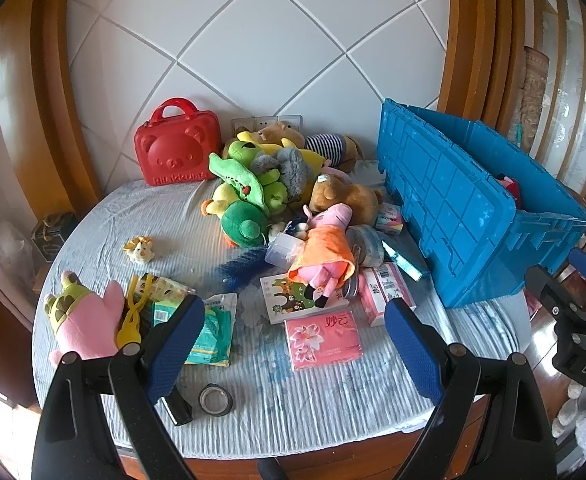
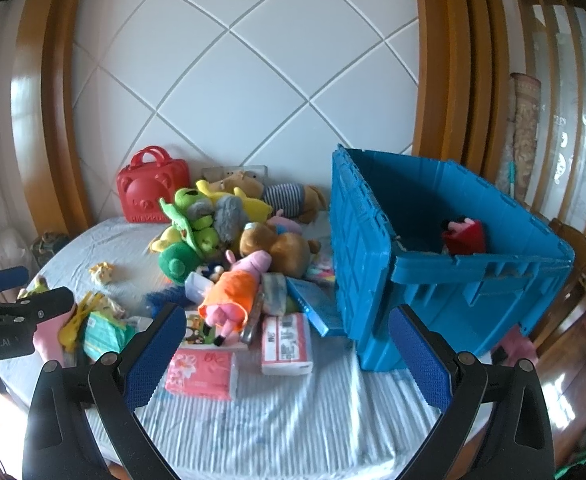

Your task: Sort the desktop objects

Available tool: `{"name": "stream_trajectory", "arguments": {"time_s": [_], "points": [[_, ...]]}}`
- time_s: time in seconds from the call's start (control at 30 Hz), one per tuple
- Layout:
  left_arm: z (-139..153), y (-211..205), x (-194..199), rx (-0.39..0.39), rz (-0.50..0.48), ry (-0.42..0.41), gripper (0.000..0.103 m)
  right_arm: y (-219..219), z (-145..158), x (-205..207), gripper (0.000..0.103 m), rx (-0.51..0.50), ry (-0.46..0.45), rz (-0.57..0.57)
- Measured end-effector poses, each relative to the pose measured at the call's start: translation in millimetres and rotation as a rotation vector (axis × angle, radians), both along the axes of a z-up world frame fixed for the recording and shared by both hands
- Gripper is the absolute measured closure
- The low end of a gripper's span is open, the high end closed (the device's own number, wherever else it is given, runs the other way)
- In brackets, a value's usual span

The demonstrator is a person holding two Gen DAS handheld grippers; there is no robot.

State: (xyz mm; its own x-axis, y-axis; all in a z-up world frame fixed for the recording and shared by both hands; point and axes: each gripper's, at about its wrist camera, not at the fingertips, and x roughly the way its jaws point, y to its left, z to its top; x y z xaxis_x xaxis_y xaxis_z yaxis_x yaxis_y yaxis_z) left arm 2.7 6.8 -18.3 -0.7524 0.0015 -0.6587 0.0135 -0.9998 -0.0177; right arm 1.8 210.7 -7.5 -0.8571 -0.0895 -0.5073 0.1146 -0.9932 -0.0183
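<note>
A heap of plush toys [image 1: 269, 172] lies at the back of the round table [image 1: 317, 408], with a pink pig doll in an orange dress [image 1: 325, 252] in front of it. Pink tissue packs [image 1: 323, 338] and a picture card [image 1: 293, 300] lie near the front. A big blue crate [image 1: 473, 208] stands open on the right with a red plush [image 2: 465, 234] inside. My left gripper [image 1: 295, 330] hovers open above the tissue packs. My right gripper [image 2: 289, 352] is open too, over the table's front near the crate [image 2: 433, 256]; the pig doll [image 2: 233, 288] lies ahead of it.
A red bear-face case [image 1: 175, 148] stands against the back wall. At the left lie a pink and green plush [image 1: 81, 316], yellow tongs [image 1: 131, 316] and green packets [image 1: 209, 328]. A tape roll [image 1: 215, 399] sits near the front edge. Wooden pillars flank the tiled wall.
</note>
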Motion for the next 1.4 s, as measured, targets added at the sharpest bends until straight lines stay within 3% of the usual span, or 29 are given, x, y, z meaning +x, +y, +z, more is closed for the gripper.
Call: {"name": "stream_trajectory", "arguments": {"time_s": [0.6,0.9,1.13,1.4], "points": [[-7,-22,-29,0.049,-0.026,-0.018,0.011,-5,-8,-16,0.000,-0.001,-0.030,0.000],[-20,-38,-56,0.027,0.001,-0.068,0.011,-14,-15,-30,0.000,-0.009,-0.045,0.001],[-35,-69,-85,0.040,-0.013,-0.087,0.011,-24,-26,-54,0.000,-0.077,-0.070,-0.010],[-72,-132,-129,-0.010,0.069,-0.149,0.011,-61,-54,-103,0.000,-0.065,-0.166,0.000]]}}
